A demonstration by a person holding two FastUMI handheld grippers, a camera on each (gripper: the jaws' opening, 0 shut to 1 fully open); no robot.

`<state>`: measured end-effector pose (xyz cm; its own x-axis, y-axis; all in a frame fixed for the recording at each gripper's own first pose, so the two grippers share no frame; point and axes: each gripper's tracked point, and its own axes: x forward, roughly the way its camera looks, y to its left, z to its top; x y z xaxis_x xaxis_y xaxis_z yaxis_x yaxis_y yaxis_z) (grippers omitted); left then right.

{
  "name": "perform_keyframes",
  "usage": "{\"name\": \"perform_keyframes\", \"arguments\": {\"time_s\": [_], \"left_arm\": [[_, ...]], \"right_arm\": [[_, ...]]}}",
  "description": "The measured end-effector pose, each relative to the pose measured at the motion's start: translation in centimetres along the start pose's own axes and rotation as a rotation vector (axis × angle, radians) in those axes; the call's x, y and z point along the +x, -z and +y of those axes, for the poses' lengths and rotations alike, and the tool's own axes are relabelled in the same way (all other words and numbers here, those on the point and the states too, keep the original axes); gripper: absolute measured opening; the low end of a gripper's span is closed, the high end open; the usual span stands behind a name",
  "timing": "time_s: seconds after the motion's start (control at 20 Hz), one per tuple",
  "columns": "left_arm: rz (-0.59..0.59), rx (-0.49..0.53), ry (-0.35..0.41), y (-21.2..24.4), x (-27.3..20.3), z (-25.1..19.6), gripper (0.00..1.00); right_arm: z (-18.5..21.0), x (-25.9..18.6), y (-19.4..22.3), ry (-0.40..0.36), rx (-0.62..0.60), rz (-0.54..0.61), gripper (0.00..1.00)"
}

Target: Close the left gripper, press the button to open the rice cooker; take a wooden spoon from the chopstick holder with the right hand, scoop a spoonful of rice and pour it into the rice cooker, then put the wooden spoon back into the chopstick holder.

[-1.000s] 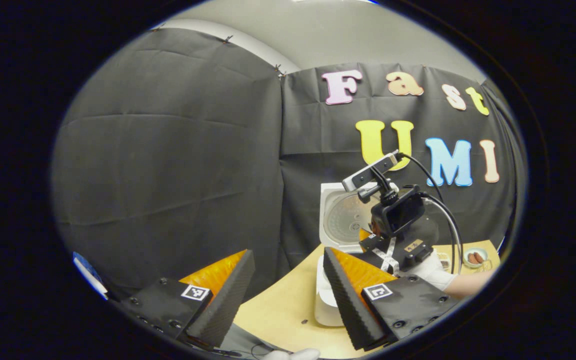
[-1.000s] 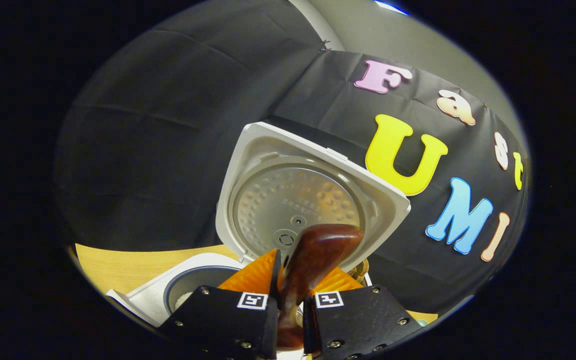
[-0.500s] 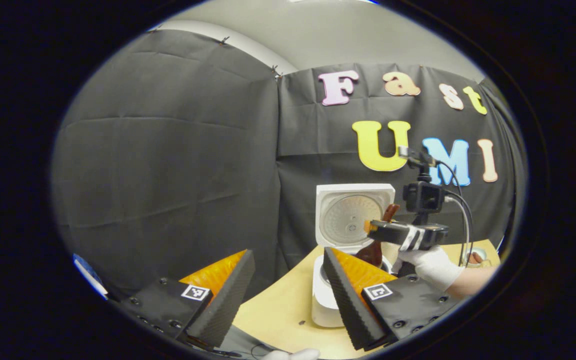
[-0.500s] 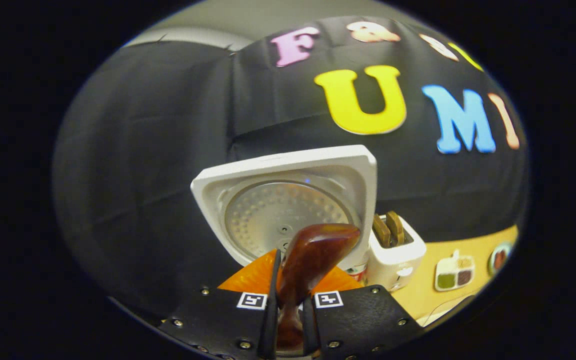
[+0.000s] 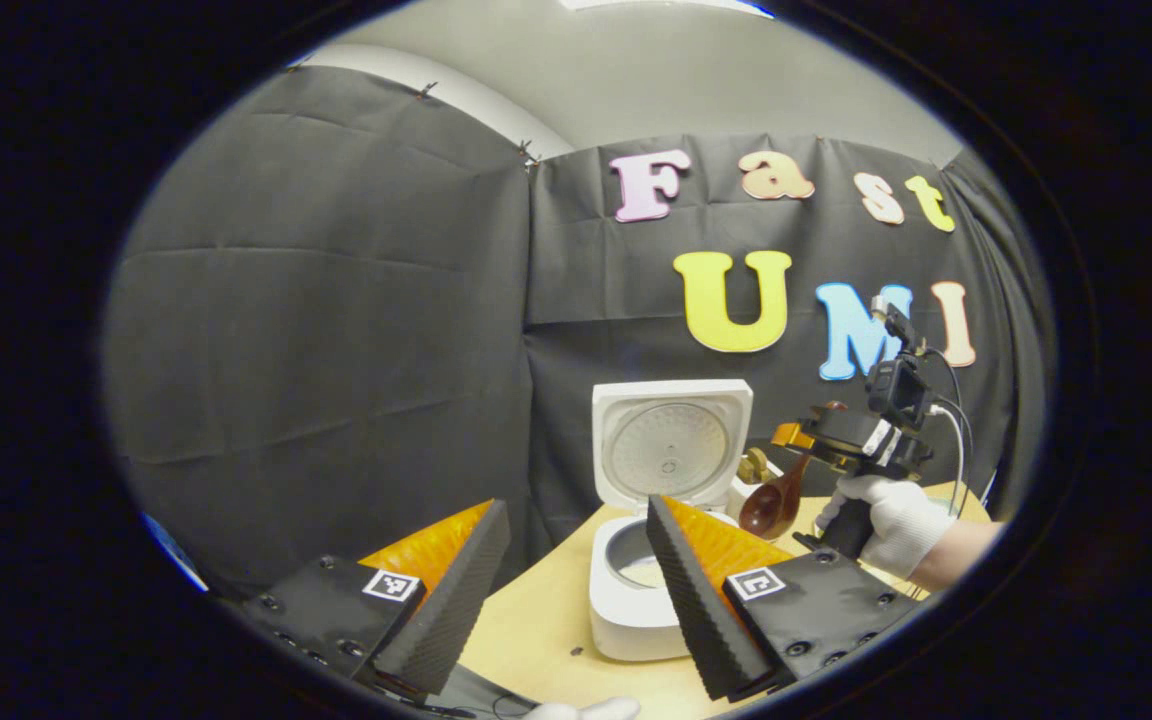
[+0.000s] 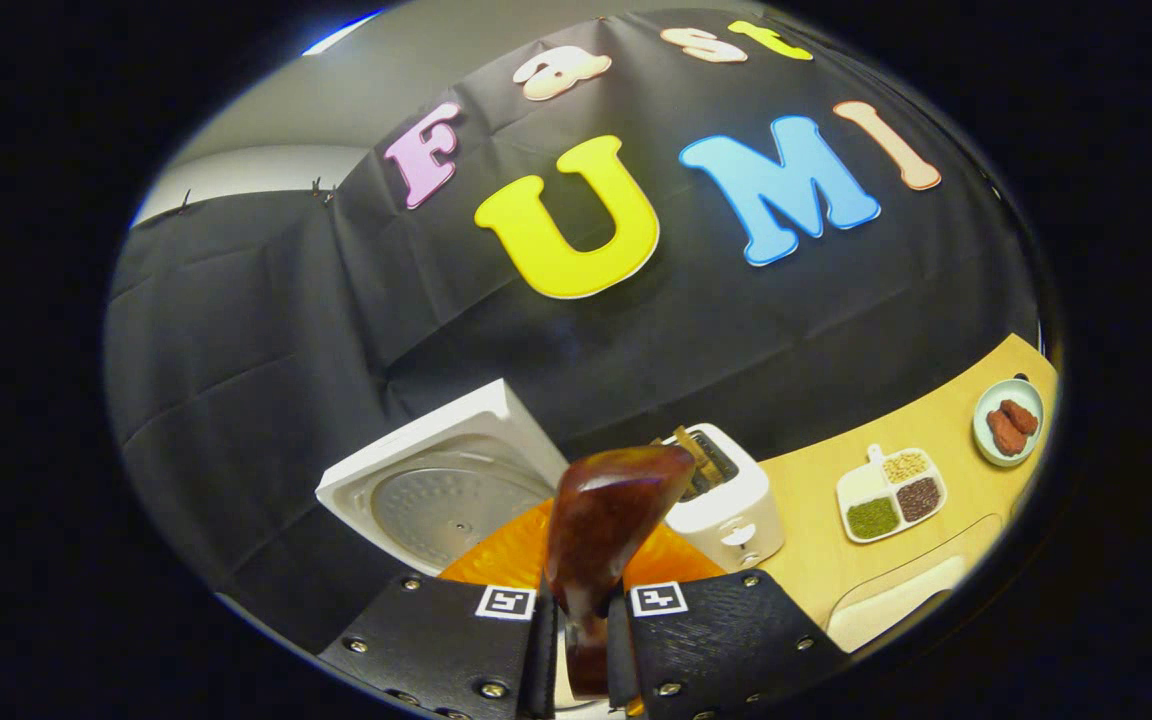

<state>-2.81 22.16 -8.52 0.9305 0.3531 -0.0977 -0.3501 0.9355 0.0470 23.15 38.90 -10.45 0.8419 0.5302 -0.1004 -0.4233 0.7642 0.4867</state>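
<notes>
Rice cooker [image 5: 636,600]: white, stands on the wooden table [image 5: 536,630], lid [image 5: 671,445] swung up and upright behind the pot; a little white rice shows in the pot's bottom
Left gripper [image 5: 576,590]: fingers spread wide apart, nothing between them; cooker body seen through the gap and partly behind its right finger
Right gripper [image 6: 576,640]: fingers clenched on the handle of the wooden spoon [image 6: 606,520], both sides pressing it; spoon bowl points forward and up, past the fingertips
Right gripper, seen from the left gripper view [image 5: 836,440]: held in a white-gloved hand [image 5: 886,520] to the right of the cooker, raised above the table
Wooden spoon, left gripper view [image 5: 771,505]: dark brown, bowl hanging down and leftward from that gripper, just beside the cooker's right edge, above the table; whether any rice lies in the bowl, cannot tell
Lid, right gripper view [image 6: 436,490]: lower left, inner metal plate facing the camera
Toaster [image 6: 726,500]: white, just right of the lid, two brown slices standing in its slots
Divided dish [image 6: 891,492]: white, four compartments of grains, well right of the toaster
Small plate [image 6: 1008,422]: holds two brown pieces, near the table's far right end
</notes>
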Motion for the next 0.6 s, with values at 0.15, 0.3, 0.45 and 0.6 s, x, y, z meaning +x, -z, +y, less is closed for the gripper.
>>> {"name": "perform_keyframes", "arguments": {"time_s": [0.15,0.3,0.45,0.6], "left_arm": [[-0.007,0.007,0.042,-0.3,0.0,-2.5,0.96],[-0.024,0.012,0.09,-1.1,-0.5,-5.1,0.94],[-0.031,0.012,0.126,-1.4,-0.8,-8.1,0.94],[-0.025,0.001,0.165,-1.6,-1.4,-11.4,0.94]], "right_arm": [[-4.1,-1.9,-2.4,0.051,0.068,-0.037,0.2],[-9.7,-4.2,-5.1,0.12,0.073,-0.08,0.2],[-15.6,-7.1,-7.3,0.206,0.06,-0.12,0.21],[-21.3,-10.1,-9.6,0.268,0.064,-0.153,0.2]]}}
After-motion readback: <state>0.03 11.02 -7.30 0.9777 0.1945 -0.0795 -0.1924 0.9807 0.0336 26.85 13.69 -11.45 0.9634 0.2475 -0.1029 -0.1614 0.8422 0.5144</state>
